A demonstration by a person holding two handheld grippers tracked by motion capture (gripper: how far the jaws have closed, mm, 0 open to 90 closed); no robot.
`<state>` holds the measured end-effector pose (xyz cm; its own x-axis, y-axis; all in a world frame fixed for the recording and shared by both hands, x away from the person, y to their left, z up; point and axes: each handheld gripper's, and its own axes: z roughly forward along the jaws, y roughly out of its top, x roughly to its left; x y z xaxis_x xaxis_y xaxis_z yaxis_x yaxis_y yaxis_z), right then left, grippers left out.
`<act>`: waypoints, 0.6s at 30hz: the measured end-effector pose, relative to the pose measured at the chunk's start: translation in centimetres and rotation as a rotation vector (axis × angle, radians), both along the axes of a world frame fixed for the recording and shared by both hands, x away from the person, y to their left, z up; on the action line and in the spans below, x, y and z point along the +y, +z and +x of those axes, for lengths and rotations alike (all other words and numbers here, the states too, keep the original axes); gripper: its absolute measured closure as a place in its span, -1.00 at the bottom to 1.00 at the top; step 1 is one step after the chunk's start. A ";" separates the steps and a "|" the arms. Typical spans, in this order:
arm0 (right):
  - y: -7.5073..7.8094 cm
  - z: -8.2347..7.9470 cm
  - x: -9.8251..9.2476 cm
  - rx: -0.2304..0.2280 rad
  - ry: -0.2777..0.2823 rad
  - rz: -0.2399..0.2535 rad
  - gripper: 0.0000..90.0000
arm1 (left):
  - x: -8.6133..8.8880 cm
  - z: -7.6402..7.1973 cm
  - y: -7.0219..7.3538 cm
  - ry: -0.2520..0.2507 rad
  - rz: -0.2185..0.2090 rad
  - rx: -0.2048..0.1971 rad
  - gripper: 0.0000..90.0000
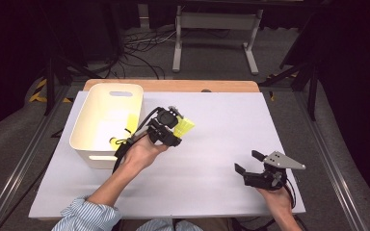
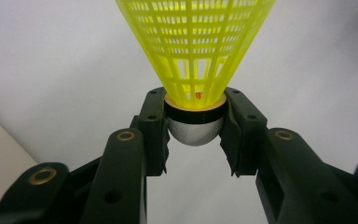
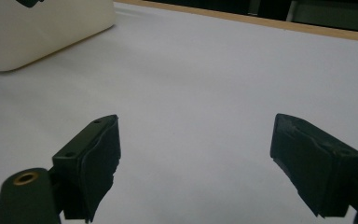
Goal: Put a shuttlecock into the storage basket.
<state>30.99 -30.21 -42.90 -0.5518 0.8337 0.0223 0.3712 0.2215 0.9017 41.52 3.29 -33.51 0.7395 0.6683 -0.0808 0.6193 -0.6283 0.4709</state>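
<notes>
White tabletop (image 1: 212, 125) carries a cream bin (image 1: 107, 122) at 10 o'clock; the left gripper (image 1: 176, 129) holds a yellow shuttlecock (image 1: 187, 127) just beside it. Its jaws clamp the shuttlecock's (image 2: 193, 56) silver base, mesh skirt at 12 o'clock. The right gripper's (image 3: 196, 158) jaws stand apart over bare tabletop.

A white-topped desk in a dim room with grey carpet

The desk (image 1: 231, 139) fills the middle of the frame, its white sheet leaving a strip of wooden edge (image 1: 173, 85) bare at the far side. Grey carpet (image 1: 212, 57) lies beyond it, crossed by a tangle of black cables (image 1: 139, 53) in the upper left centre. A white metal frame on two feet (image 1: 217, 29) stands at top centre. Metal rails (image 1: 24, 159) run down both sides of the desk, with yellow-and-black tape (image 1: 41, 89) at the left. The upper corners are dark.
</notes>
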 end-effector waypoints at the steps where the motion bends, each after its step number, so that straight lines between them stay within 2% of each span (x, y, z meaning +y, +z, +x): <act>1: -0.3 -0.2 -0.2 -0.007 -0.004 0.004 -0.64 | 0.1 0.0 0.2 0.003 -0.002 -0.001 0.44; 12: -1.4 -1.1 -1.1 -0.020 -0.043 0.025 -0.65 | 0.8 0.2 1.5 0.018 -0.012 -0.004 0.43; 18: -1.7 -1.5 -1.3 -0.026 -0.044 0.028 -0.67 | 1.2 0.4 1.9 0.029 -0.015 0.000 0.43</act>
